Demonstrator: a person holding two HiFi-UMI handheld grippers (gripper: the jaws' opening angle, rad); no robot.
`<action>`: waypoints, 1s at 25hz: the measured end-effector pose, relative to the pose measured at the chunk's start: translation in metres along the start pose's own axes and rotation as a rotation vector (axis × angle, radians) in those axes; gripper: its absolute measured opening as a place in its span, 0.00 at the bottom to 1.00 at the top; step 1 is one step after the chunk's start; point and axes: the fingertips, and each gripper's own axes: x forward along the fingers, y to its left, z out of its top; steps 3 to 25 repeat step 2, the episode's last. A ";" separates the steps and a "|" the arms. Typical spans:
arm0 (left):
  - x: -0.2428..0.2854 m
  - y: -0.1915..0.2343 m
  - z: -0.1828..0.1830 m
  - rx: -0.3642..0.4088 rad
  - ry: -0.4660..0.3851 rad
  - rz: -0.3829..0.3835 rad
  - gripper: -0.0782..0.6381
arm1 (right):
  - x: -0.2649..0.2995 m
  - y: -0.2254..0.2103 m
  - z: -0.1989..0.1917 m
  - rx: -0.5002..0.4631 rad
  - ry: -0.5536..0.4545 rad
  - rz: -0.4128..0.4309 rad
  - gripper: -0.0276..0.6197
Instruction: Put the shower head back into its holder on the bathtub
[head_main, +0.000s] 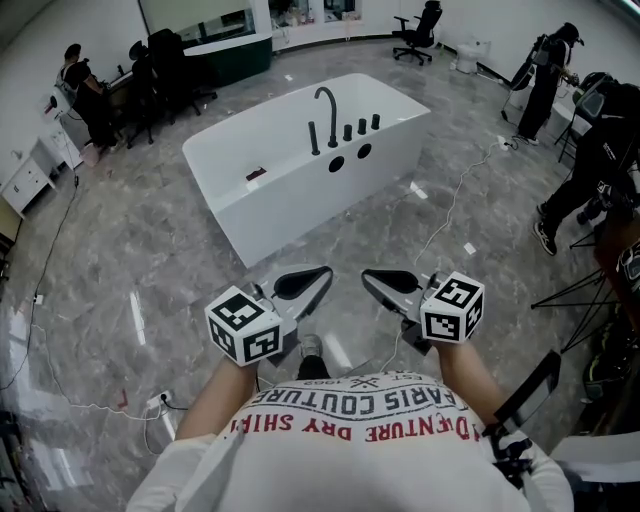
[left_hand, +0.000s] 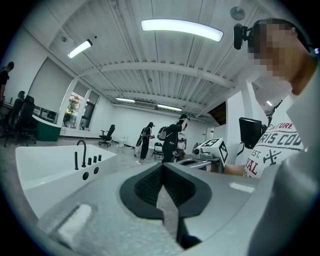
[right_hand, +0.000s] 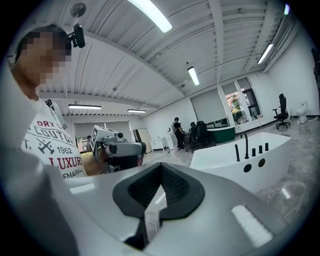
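Note:
A white bathtub (head_main: 290, 175) stands on the marble floor some way ahead of me. On its near rim are a black arched faucet (head_main: 326, 108), a thin upright black post (head_main: 313, 138) and several short knobs. A small dark thing (head_main: 256, 174) lies on the tub's left rim; it is too small to identify. My left gripper (head_main: 325, 272) and right gripper (head_main: 368, 276) are held close to my chest, tips turned toward each other. Both are shut and empty. The tub (left_hand: 45, 170) shows far off at the left of the left gripper view, and the tub (right_hand: 235, 162) at the right of the right gripper view.
A white cable (head_main: 455, 195) runs over the floor right of the tub. People stand at the right (head_main: 548, 70) and sit at desks at the far left (head_main: 85, 90). An office chair (head_main: 420, 30) is behind the tub. Stands and gear crowd the right edge.

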 end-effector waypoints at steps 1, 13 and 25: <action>-0.001 -0.001 -0.001 -0.002 -0.002 0.002 0.11 | 0.000 0.002 -0.001 -0.004 0.004 0.002 0.05; -0.002 -0.002 -0.001 -0.004 -0.003 0.005 0.11 | -0.001 0.004 -0.001 -0.009 0.007 0.003 0.05; -0.002 -0.002 -0.001 -0.004 -0.003 0.005 0.11 | -0.001 0.004 -0.001 -0.009 0.007 0.003 0.05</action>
